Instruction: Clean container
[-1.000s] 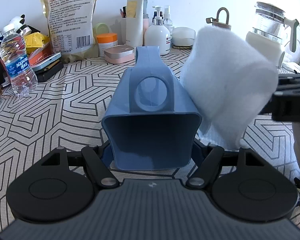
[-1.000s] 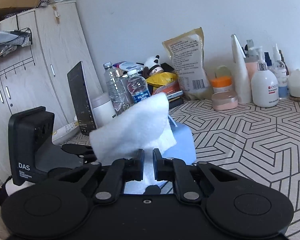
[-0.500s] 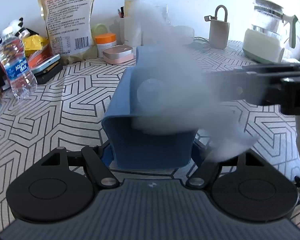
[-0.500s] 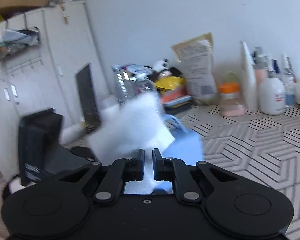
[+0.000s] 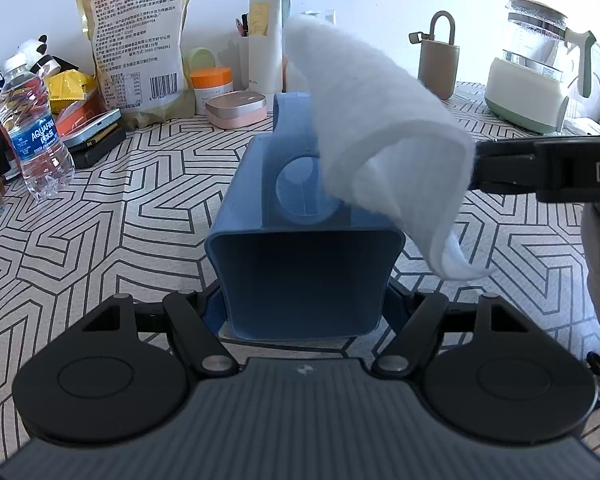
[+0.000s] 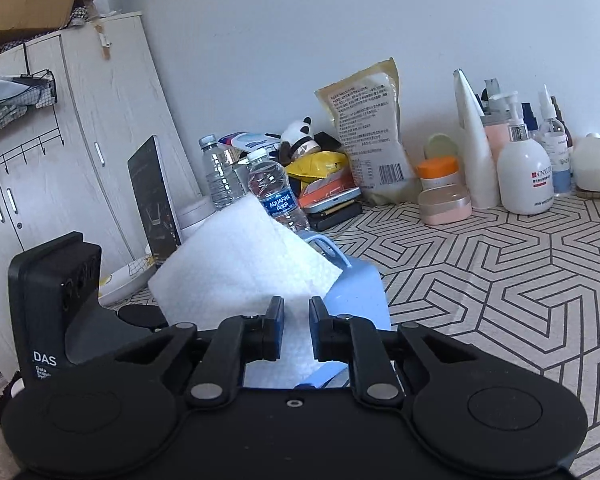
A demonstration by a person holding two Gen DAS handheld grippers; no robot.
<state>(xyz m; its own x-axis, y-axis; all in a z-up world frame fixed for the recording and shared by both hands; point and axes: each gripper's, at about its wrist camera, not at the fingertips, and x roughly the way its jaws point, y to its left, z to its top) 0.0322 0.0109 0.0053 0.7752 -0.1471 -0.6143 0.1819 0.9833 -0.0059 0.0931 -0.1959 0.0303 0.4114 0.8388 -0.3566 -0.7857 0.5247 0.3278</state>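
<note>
Gripping the blue container [image 5: 300, 264] from both sides, the left tongs [image 5: 304, 300] had their pads pressed on its walls and held it tipped on its side just above the patterned counter [image 5: 120, 220], open mouth turned back toward the left wrist camera. From the right came the right tongs [image 6: 296, 332] with a white cloth [image 5: 380, 128] between them, draped over the container's upper side and partly covering its round hole. Those jaws were narrow and easing apart, the cloth between them in the right wrist view, though whether the pads pressed on it I could not tell. This looked like the wiping step, on the outside. Next, I judged, the cloth had to be gripped firmly again and drawn across the wall, then worked into the mouth.
</note>
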